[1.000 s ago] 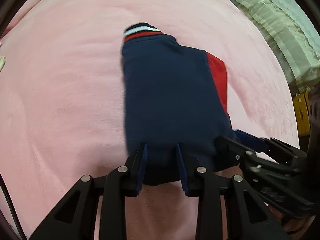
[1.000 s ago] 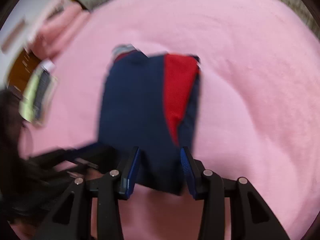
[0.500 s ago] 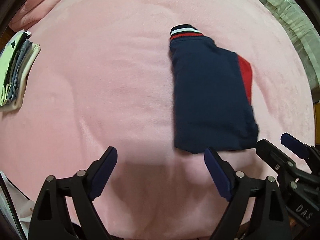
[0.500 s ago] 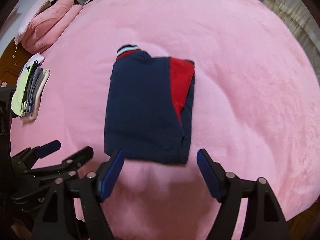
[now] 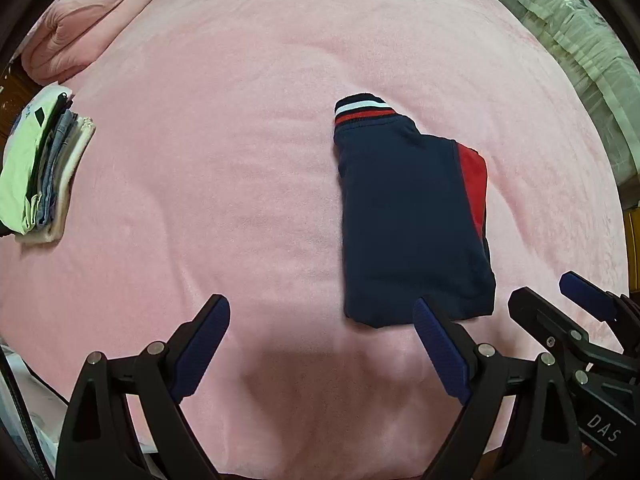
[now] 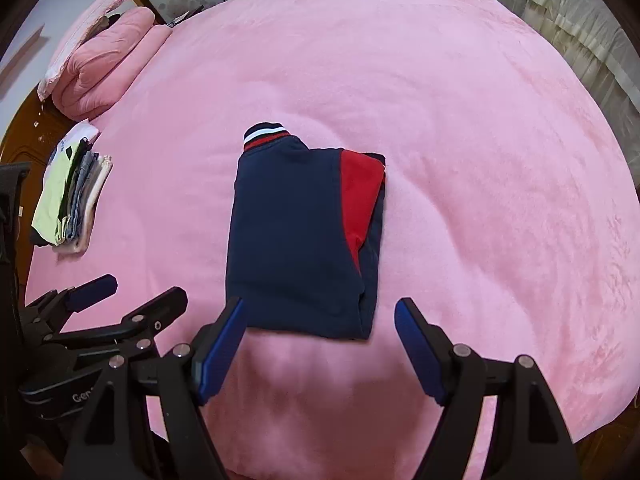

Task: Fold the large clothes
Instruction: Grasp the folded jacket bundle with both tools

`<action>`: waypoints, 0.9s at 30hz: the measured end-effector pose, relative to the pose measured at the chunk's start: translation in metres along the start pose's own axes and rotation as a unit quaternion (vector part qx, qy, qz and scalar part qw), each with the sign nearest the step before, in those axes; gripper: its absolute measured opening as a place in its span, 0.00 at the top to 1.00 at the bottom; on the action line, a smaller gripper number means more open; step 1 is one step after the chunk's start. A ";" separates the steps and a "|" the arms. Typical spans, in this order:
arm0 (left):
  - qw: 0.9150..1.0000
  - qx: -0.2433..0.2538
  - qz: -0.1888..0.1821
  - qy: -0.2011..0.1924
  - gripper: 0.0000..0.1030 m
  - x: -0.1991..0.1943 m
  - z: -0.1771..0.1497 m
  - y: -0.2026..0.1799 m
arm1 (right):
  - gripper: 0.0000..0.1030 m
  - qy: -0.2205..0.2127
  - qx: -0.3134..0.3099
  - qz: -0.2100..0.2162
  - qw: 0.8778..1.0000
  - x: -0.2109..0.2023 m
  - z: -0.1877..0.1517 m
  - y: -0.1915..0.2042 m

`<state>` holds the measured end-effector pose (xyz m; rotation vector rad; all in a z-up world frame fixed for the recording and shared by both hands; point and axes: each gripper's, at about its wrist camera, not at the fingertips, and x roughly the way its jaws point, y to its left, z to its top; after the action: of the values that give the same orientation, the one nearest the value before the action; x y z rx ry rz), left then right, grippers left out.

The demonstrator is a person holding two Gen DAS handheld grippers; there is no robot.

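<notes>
A navy garment with a red panel and a striped cuff (image 5: 408, 220) lies folded into a compact rectangle on the pink blanket (image 5: 240, 160); it also shows in the right wrist view (image 6: 300, 240). My left gripper (image 5: 320, 320) is open and empty, just in front of the garment's near left corner. My right gripper (image 6: 320, 320) is open and empty, straddling the garment's near edge without touching it. Each gripper shows in the other's view, the right one (image 5: 560, 300) and the left one (image 6: 128, 292).
A stack of folded clothes (image 6: 72, 196) lies at the bed's left edge, also in the left wrist view (image 5: 40, 168). A folded pink quilt (image 6: 104, 60) sits at the far left corner. Light curtains (image 6: 580, 40) hang at the right. The bed's front edge is close below the grippers.
Both grippers were shut on the garment's near edge, then opened, let it go and drew back and up. The garment now lies flat on the blanket.
</notes>
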<state>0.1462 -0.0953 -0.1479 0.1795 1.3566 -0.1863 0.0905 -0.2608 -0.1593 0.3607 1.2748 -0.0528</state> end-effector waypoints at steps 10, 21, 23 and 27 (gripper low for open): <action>0.999 -0.008 -0.012 0.030 0.11 0.013 0.002 -0.001 | 0.26 0.010 0.003 0.002 1.000 0.003 0.001 -0.003; 0.997 0.000 -0.012 0.079 0.03 0.068 0.016 -0.008 | 0.26 0.044 0.051 0.045 0.997 0.055 0.006 -0.030; 0.996 0.003 -0.014 0.091 0.03 0.085 0.022 -0.010 | 0.26 0.050 0.072 0.060 0.994 0.072 0.010 -0.040; 0.994 0.010 -0.017 0.105 0.03 0.114 0.033 -0.013 | 0.26 0.054 0.132 0.107 0.984 0.111 0.018 -0.068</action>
<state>0.1980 -0.1192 -0.2532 0.1962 1.5673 -0.2134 0.1243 -0.3126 -0.2750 0.7351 1.3318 -0.0195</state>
